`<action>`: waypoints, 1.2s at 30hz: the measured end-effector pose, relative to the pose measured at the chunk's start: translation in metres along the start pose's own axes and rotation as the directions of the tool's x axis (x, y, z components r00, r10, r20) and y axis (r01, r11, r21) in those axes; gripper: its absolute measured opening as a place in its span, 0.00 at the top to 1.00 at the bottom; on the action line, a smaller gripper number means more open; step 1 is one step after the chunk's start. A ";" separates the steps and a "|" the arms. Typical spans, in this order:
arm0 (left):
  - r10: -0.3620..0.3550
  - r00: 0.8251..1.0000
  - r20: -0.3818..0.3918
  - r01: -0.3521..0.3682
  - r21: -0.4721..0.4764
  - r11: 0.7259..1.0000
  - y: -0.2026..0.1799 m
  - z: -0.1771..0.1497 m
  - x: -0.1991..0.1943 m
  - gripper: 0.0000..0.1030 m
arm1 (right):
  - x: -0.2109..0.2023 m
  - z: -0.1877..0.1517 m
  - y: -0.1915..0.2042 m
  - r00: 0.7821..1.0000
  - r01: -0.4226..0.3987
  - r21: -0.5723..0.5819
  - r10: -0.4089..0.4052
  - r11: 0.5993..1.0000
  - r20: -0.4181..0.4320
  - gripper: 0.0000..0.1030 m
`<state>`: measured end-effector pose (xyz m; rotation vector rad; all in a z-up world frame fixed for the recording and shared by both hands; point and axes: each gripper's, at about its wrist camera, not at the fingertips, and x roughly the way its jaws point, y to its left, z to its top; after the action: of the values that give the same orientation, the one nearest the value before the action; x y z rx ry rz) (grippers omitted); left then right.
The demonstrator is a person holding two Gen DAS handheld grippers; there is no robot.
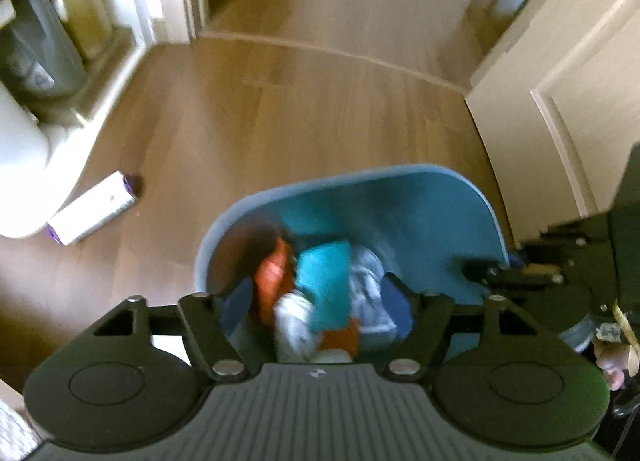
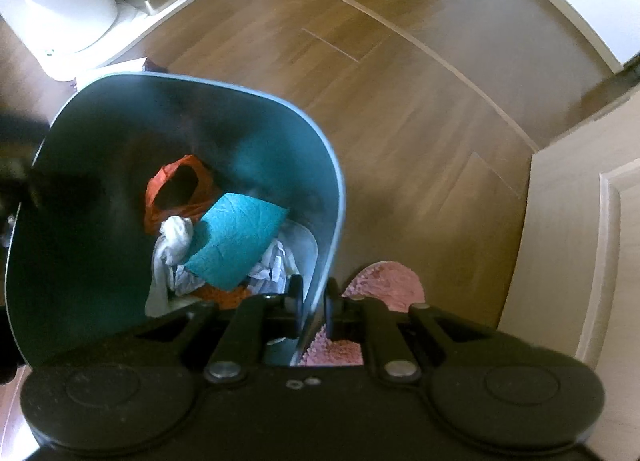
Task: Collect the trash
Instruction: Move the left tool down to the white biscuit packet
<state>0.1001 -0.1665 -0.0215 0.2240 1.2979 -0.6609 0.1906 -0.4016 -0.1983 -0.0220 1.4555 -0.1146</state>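
- Right gripper (image 2: 313,297) pinches the rim of the teal bin (image 2: 338,197), carried above the floor; a weak pinch could tip it.
- Left gripper (image 1: 316,301), spread wide and empty, hangs over the bin's trash.
- White carton (image 1: 94,213) lies uncollected on the floor near the white cylinder; it could be missed.

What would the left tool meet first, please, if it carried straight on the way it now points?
Most likely the teal paper lying on top of the trash inside the blue bin; depth is blurred, so that is a judgement.
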 end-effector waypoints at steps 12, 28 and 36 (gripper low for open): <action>0.213 0.977 0.018 -0.194 -0.349 0.917 0.150 0.046 0.025 0.23 | 0.000 0.007 0.002 0.999 -0.033 -0.060 0.035 0.998 0.019 0.89; 0.177 0.969 -0.174 -0.239 -0.849 0.471 0.321 0.054 0.173 0.23 | 0.000 0.018 -0.011 0.993 -0.113 -0.051 0.114 0.992 0.020 0.87; 0.171 0.963 -0.210 -0.254 -0.921 0.295 0.364 0.048 0.236 0.23 | 0.003 0.022 -0.019 0.991 -0.135 -0.071 0.135 0.988 0.002 0.88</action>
<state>0.3734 0.0219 -0.3046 -0.5802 1.4924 0.4544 0.2111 -0.4220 -0.1974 0.0187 1.4497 0.0473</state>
